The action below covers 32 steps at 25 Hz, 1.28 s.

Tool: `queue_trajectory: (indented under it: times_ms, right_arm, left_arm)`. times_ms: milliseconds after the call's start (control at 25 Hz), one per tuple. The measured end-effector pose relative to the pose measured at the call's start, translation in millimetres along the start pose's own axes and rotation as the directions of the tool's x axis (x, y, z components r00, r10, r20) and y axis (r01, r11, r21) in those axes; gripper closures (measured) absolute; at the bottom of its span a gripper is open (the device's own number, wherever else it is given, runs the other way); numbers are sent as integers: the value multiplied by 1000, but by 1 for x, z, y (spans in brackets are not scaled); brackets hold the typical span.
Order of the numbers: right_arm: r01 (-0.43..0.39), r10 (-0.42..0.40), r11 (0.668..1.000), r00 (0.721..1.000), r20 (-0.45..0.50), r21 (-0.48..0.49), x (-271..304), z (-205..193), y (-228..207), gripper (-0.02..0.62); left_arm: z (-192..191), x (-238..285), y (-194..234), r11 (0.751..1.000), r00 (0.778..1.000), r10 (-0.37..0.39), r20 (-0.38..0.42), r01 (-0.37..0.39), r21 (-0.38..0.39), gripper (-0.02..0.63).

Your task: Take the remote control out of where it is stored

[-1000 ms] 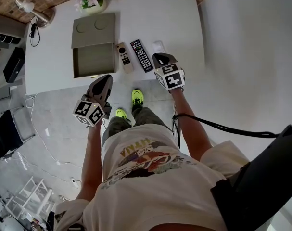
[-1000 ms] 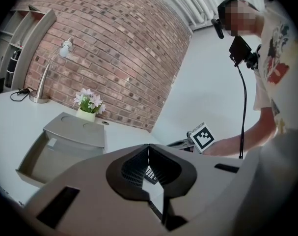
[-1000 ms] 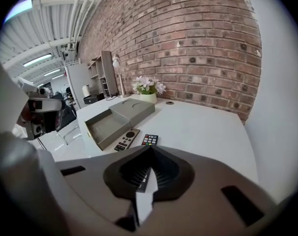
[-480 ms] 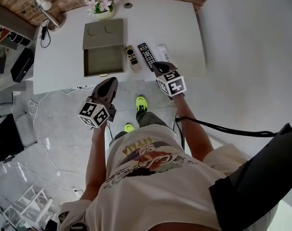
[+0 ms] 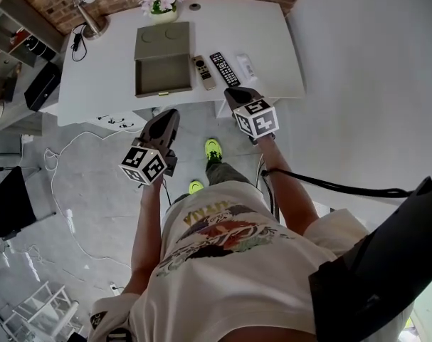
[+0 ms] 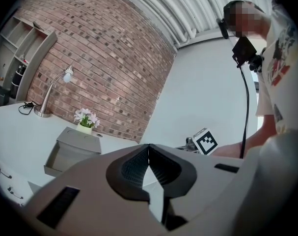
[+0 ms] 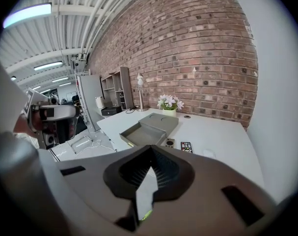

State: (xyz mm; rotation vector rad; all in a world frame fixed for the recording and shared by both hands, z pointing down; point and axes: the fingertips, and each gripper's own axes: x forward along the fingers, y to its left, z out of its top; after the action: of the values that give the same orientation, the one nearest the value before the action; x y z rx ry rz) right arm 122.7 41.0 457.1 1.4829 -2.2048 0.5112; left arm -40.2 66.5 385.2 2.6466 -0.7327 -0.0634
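Note:
Two remotes lie on the white table (image 5: 272, 48) beside an open grey drawer box (image 5: 162, 63): a beige remote (image 5: 201, 72) and a black remote (image 5: 223, 68). The right gripper view shows the same beige remote (image 7: 170, 142), black remote (image 7: 186, 147) and drawer box (image 7: 149, 126). My left gripper (image 5: 171, 115) hangs over the floor, well short of the table edge, its jaws shut and empty (image 6: 149, 149). My right gripper (image 5: 234, 93) sits just in front of the table edge, below the remotes, also shut with nothing in it (image 7: 151, 151).
A small white object (image 5: 245, 65) lies right of the black remote. A flower pot (image 5: 162, 0) and desk lamp (image 5: 86, 4) stand at the table's back. A brick wall runs behind. Cables (image 5: 73, 191) trail over the floor at the left. Shelves (image 5: 20, 41) are at far left.
Both grippers have drawn back from the table toward the person, still shut. The table and remotes now sit farther up and smaller in the head view.

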Motion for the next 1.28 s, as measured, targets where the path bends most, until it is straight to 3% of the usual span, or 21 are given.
queue_trajectory:
  times_ms: [520,680,1000,1280]
  right_arm:
    - [-27,14,996,990,139,90,-85,-6,82,589]
    - [-31,19,997,988,154,76,-94,-7,93,589]
    - [-57,56,998,982,181,-1,-101,3,106,589]
    - [-72,76,997,977,201,-24,-109,11,106,589]
  left_arm:
    - [-24,-77,-66,996,996,-84,4,84,-17,600]
    - [-18,-83,-79,995,995,-101,12,101,5,600]
    - [-12,-84,-86,998,997,-60,38,60,-3,600]
    - [-4,-69,-103,996,996,-85,30,84,30,600]
